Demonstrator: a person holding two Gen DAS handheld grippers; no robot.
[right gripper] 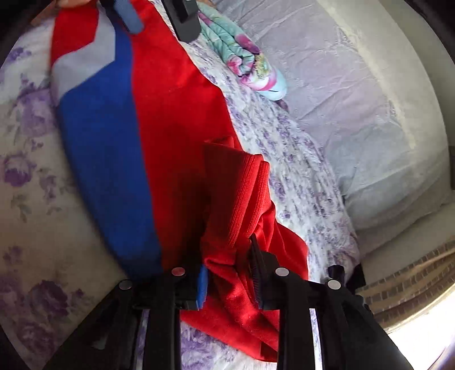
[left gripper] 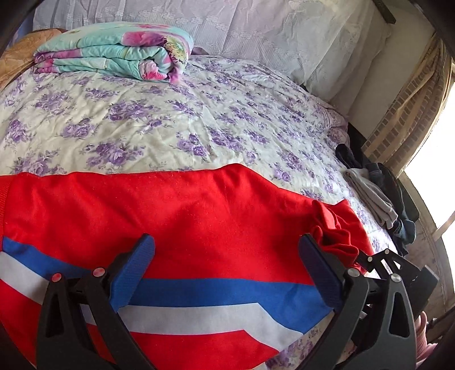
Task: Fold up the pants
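Red pants (left gripper: 199,216) with blue and white stripes lie across the near part of a bed. My left gripper (left gripper: 227,270) is open just above them, its blue pads wide apart with nothing between. The right gripper also shows in the left wrist view (left gripper: 378,264), at the bunched red cuff (left gripper: 332,230). In the right wrist view my right gripper (right gripper: 229,273) is shut on a bunched red part of the pants (right gripper: 239,199), held between its pads. The left gripper appears at the top of that view (right gripper: 159,17).
The bed (left gripper: 170,113) has a white sheet with purple flowers. A folded teal floral quilt (left gripper: 113,54) lies at the far left. Pale pillows (left gripper: 284,34) line the back. Dark and grey clothes (left gripper: 378,193) are piled at the right edge, next to a bright window.
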